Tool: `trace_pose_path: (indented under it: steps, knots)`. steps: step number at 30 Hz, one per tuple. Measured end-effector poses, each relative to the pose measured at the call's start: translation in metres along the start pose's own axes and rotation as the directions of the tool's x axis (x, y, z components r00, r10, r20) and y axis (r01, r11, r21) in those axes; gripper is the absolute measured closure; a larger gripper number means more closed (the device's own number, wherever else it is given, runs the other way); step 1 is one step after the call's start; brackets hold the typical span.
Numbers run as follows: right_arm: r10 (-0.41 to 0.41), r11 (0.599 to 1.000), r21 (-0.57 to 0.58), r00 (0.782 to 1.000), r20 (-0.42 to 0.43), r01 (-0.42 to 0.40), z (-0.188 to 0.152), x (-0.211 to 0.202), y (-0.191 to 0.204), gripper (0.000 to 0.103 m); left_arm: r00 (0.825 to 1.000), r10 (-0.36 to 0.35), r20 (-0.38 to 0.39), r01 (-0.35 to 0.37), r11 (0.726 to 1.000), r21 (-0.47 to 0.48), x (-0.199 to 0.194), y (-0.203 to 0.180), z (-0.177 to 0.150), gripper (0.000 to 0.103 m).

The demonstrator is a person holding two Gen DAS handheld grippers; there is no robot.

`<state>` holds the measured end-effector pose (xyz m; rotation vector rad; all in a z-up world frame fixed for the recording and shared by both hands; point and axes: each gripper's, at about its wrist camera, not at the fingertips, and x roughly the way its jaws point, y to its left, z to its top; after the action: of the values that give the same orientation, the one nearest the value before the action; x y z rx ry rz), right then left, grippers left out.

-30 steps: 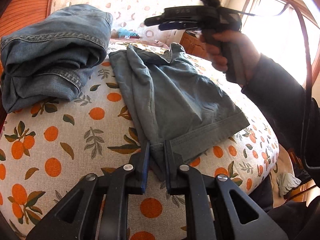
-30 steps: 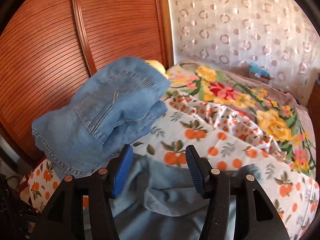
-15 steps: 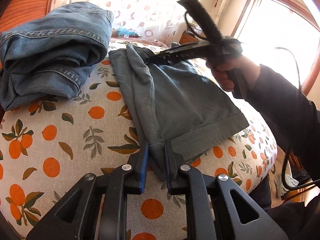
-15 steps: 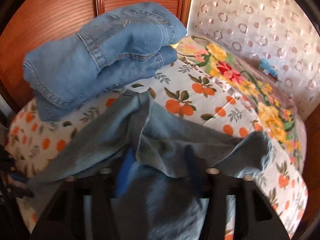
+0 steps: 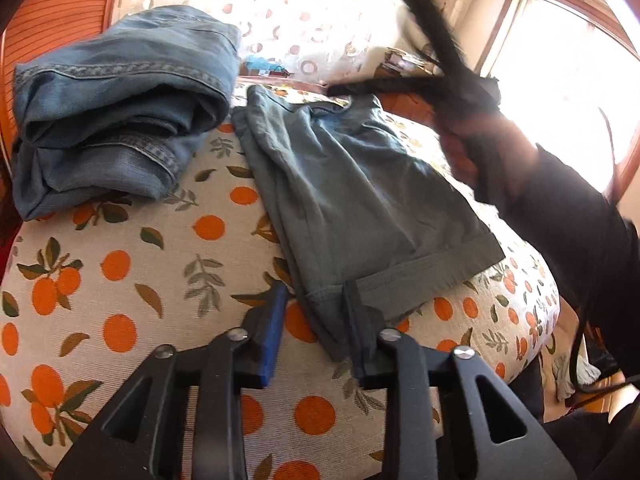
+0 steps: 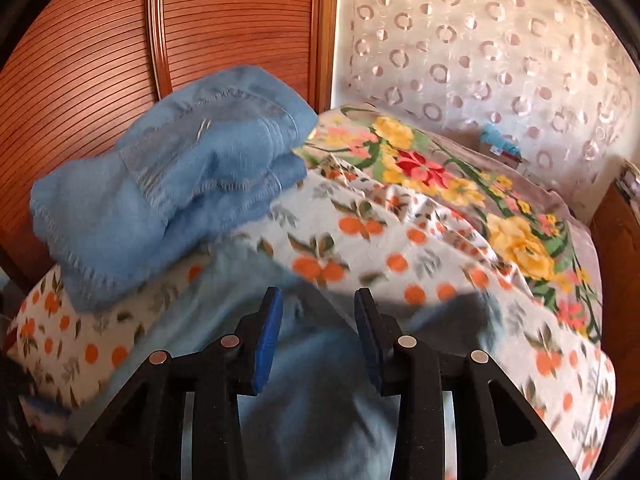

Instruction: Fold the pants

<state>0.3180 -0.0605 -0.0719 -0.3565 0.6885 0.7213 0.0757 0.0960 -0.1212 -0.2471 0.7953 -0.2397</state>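
With the grey pants [image 5: 360,200] laid folded on the bed [image 5: 120,280] beside the stacked jeans [image 5: 116,108], the left gripper [image 5: 316,312] has just been spread off the hem, the right gripper [image 6: 316,320] is parted above the cloth, and a fresh pinch is judged needed for the next fold.

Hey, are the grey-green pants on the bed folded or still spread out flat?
Folded. The grey-green pants lie as a compact rectangle on the orange-print bedspread, with stacked layers showing along the left edge and at the hem near the left tongs.

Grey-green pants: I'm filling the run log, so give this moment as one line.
pants: folded flat on bed | left gripper: opening, hem corner between jaws | right gripper: opening, over pants
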Motion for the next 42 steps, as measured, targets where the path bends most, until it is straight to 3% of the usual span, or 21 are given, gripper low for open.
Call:
trace_pose_path:
  steps: [3,12,18,23,31,35,40,42]
  knots:
    - [-0.011,0.999,0.034,1.0,-0.004,0.011,-0.023,-0.027,-0.006,0.064,1.0,0.024,0.016,-0.024,1.0,-0.003,-0.005,0.004,0.005,0.057]
    - [-0.044,0.99,0.134,0.999,0.013,0.042,-0.088,-0.109,0.013,0.064,0.998,0.027,0.048,-0.029,0.999,0.043,-0.004,0.0,0.033,0.056]
    - [-0.062,0.978,0.199,0.998,0.002,0.06,-0.124,-0.127,0.025,0.064,0.998,0.047,0.034,-0.051,0.99,0.13,0.018,-0.012,0.064,0.056]
    - [-0.082,0.973,0.217,0.997,-0.006,0.082,-0.143,-0.136,0.032,0.064,0.994,0.114,-0.005,-0.111,0.98,0.165,0.043,-0.012,0.075,0.056]
    - [-0.058,0.965,0.255,0.998,0.007,0.054,-0.155,-0.136,0.024,0.064,0.966,0.247,-0.074,-0.234,0.959,0.158,0.053,0.008,0.066,0.058]
    - [-0.074,0.967,0.243,0.997,0.006,0.071,-0.157,-0.134,0.029,0.064,0.971,0.232,-0.058,-0.223,0.966,0.126,0.037,0.011,0.057,0.058]
    - [-0.067,0.968,0.244,0.998,-0.001,0.065,-0.157,-0.132,0.027,0.064,0.987,0.154,-0.038,-0.149,0.983,0.111,0.018,-0.005,0.044,0.057]
    - [-0.063,0.965,0.254,0.998,-0.001,0.062,-0.156,-0.131,0.025,0.064,0.992,0.126,-0.021,-0.123,0.986,0.115,0.011,-0.012,0.038,0.047]
